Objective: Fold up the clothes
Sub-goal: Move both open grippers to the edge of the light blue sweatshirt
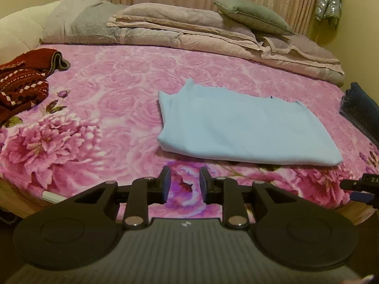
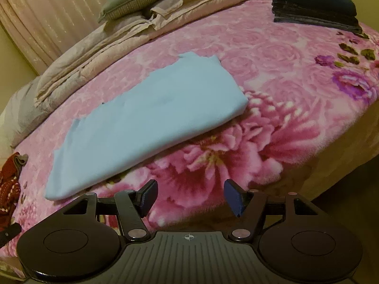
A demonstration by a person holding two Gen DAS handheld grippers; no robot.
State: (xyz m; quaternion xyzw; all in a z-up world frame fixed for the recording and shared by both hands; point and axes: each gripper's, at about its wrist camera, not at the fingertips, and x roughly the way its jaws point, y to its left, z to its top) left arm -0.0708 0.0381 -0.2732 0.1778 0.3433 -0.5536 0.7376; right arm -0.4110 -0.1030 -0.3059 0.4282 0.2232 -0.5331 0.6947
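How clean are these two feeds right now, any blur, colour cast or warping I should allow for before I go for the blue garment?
Left wrist view: warm, dim light, strong fisheye bowing at the edges, the light blue garment fairly sharp. Right wrist view: same cast, tilted horizon, the garment soft along its near edge, likely motion blur; the dark folded stack is nearly featureless in shadow. No glare in either.

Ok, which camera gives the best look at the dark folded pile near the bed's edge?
The right wrist view: the dark folded pile shows its top and stacked layered edges, lying on the pink floral blanket. The left wrist view catches only a strip of it at the frame's right edge.
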